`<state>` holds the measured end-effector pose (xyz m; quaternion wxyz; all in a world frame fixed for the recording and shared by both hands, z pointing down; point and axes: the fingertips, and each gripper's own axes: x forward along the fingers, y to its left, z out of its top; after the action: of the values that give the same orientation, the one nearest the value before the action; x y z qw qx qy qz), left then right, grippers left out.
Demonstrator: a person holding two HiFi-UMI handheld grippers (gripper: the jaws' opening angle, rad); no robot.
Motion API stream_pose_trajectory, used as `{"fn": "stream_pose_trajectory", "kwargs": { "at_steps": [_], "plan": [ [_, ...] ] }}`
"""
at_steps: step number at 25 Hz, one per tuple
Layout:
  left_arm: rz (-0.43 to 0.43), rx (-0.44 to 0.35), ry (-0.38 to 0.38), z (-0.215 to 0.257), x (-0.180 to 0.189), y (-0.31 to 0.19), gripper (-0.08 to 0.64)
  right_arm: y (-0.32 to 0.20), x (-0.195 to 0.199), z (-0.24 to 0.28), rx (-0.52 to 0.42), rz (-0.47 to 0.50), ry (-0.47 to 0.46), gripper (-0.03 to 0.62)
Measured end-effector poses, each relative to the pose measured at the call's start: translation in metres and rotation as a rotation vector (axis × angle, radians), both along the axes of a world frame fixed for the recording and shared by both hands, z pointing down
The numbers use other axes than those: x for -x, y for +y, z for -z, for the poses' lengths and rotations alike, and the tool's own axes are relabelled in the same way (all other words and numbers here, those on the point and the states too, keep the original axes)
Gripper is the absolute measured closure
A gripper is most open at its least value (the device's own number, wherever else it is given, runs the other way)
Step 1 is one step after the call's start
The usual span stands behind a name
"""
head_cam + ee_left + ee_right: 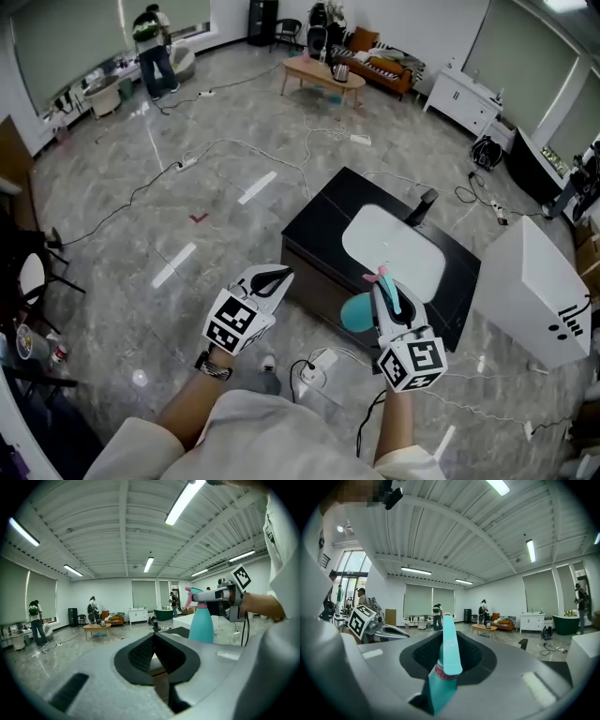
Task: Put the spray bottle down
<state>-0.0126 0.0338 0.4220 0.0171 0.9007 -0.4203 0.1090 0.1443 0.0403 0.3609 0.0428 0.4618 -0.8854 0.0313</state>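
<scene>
Black cabinet (314, 220) w/ white basin (394, 248), prob. sink

My head camera looks steeply down from above onto my left gripper (275, 276), my right gripper (385, 292) and the grey marble floor (122, 244). Each gripper camera rides close behind its own fingers, facing nearly level across the room. All three views share the low wooden coffee table (322, 73), far off in each.

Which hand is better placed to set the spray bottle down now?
Right. The right gripper is clamped on the spray bottle, by the near edge of the black counter. The left gripper is shut and empty, off to the counter's side.
</scene>
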Motion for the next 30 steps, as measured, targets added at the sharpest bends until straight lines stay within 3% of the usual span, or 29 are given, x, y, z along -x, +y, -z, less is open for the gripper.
{"fn": "stream_pose_trajectory", "kwargs": {
  "at_steps": [13,21,30],
  "plan": [
    [-0.017,0.005,0.012,-0.003,0.052,-0.149,0.557,-0.151,0.048,-0.002,-0.007,-0.045,-0.003,0.503],
    [-0.041,0.036,0.021,-0.012,0.07,-0.201,0.557,-0.206,0.052,-0.007,0.014,-0.102,-0.011,0.503],
    [-0.03,0.059,0.028,-0.027,0.072,-0.248,0.557,-0.259,0.055,-0.019,0.031,-0.101,0.001,0.503]
  ]
}}
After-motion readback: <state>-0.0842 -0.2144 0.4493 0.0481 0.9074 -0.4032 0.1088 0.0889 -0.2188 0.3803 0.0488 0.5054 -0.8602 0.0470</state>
